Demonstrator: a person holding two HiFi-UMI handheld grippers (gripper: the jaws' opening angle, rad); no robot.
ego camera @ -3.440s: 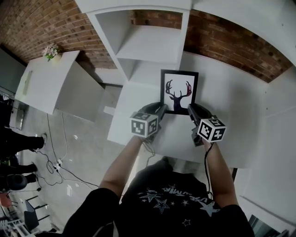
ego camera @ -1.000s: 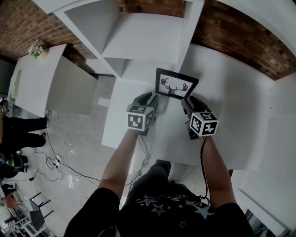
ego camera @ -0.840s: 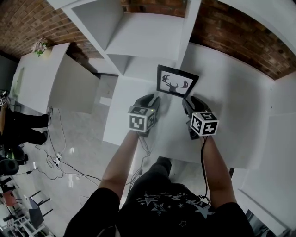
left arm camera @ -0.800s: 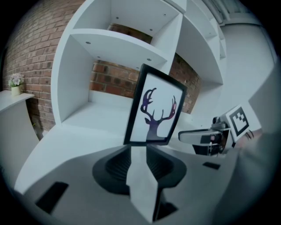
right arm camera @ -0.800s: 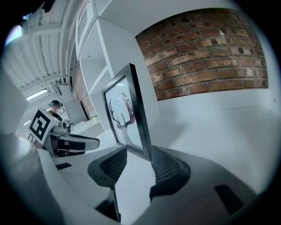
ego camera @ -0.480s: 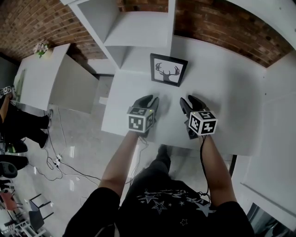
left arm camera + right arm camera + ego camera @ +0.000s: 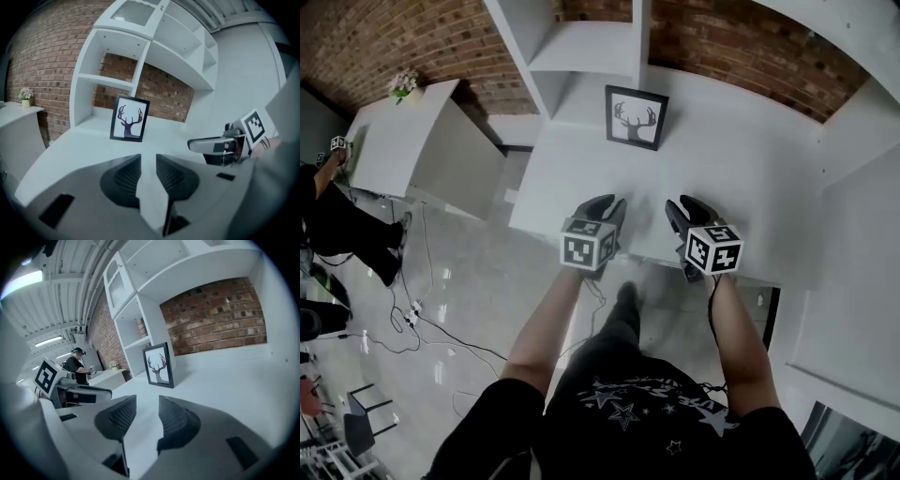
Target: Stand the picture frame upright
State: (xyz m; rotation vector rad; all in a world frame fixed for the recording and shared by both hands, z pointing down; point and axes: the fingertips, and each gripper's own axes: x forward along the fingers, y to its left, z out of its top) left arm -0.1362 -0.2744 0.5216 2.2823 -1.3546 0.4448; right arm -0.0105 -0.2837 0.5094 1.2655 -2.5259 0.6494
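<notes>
At the back of the white table (image 7: 741, 169), just beside the foot of the shelf unit (image 7: 581, 52), the picture frame (image 7: 635, 117) stands on its lower edge with the antlered deer print facing me. From the left gripper view I see the frame (image 7: 130, 118) upright, perhaps tipped back a touch, with nothing touching it; the right gripper view shows the frame (image 7: 158, 365) the same way, in front of the brick wall (image 7: 215, 315). I cannot see from any view what props it from behind. Both tools are well apart from it, out near the table's front edge. My left gripper (image 7: 607, 202) has its jaws parted by a narrow gap, and in its own view, where I look along the left gripper (image 7: 147, 159), only bare table shows between the pads. My right gripper (image 7: 680, 203) is likewise parted and holds nothing; its jaws have just been closing a little, with only white table between them in the right gripper view (image 7: 146, 401). I judge the job to be done: the frame is up, free of both tools and apparently stable. All that I see left is to watch that it does not slide or topple, and to keep both grippers clear of it.
</notes>
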